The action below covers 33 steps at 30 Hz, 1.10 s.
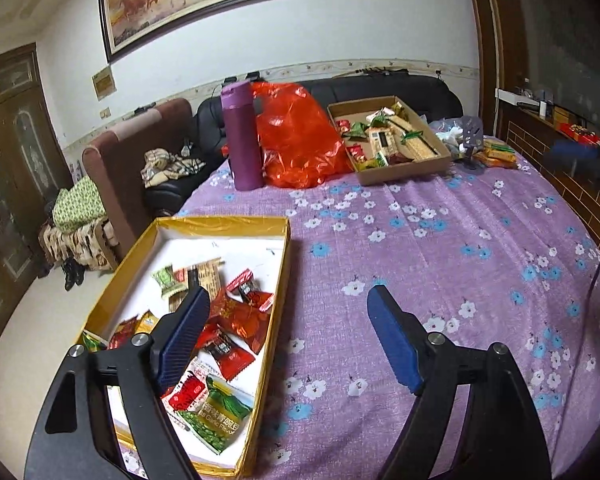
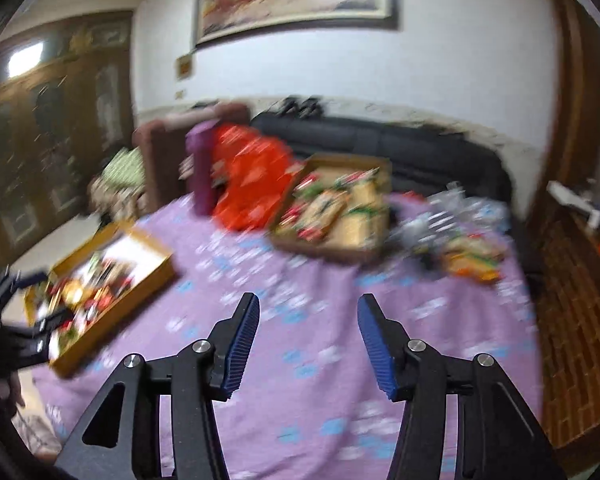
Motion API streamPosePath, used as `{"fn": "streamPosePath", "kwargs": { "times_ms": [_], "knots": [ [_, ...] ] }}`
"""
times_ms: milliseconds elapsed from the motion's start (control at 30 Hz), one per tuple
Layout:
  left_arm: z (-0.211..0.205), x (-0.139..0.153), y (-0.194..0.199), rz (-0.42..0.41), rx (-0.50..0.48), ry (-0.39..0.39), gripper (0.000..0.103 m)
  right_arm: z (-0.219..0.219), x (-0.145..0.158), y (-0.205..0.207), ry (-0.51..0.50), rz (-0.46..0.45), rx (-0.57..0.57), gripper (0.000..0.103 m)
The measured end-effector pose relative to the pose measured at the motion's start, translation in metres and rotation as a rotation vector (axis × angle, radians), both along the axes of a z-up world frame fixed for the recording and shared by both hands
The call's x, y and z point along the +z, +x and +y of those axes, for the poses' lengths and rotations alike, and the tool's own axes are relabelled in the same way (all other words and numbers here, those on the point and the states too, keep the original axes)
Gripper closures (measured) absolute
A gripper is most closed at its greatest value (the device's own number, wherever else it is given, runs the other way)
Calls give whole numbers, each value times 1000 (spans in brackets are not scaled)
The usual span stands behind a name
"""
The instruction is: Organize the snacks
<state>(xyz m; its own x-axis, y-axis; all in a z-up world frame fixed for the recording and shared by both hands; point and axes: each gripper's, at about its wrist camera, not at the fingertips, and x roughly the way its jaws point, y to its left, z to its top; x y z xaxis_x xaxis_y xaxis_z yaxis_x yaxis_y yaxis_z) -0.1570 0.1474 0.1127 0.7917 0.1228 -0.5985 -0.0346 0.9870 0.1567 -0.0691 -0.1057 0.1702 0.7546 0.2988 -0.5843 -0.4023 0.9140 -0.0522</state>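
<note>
Judging by the two boxes, the sorting was partly done: the gold box (image 1: 204, 224) at the near left of the purple cloth (image 1: 440, 260) already held a loose pile of snacks (image 1: 236, 316), while the cardboard tray (image 1: 404, 172) at the far side still carried many packets, with a few more loose beside it; the left gripper (image 1: 292, 320) hovered with jaws apart and empty, one finger over the gold box; the right gripper (image 2: 308, 332), blurred view, was likewise spread and empty above bare cloth
</note>
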Motion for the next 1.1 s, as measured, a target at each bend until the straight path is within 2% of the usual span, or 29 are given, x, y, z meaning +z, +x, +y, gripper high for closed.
{"fn": "streamPosePath", "kwargs": {
  "times_ms": [100,233,367,467,767,1100],
  "knots": [
    [7,-7,4,17,9,-16,21,48,-39,-6,1,63,95,50],
    [18,-15,8,32,16,-42,21,105,-82,-10,55,191,206,50],
    [31,-21,10,41,23,-79,21,137,-105,-11,87,274,244,50],
    [40,-25,11,44,28,-111,21,148,-112,-9,110,311,247,51],
    [56,-31,10,52,28,-158,21,161,-122,-12,99,345,210,51],
    [65,-23,-2,12,54,-175,21,171,-120,-30,79,298,190,50]
  ]
}}
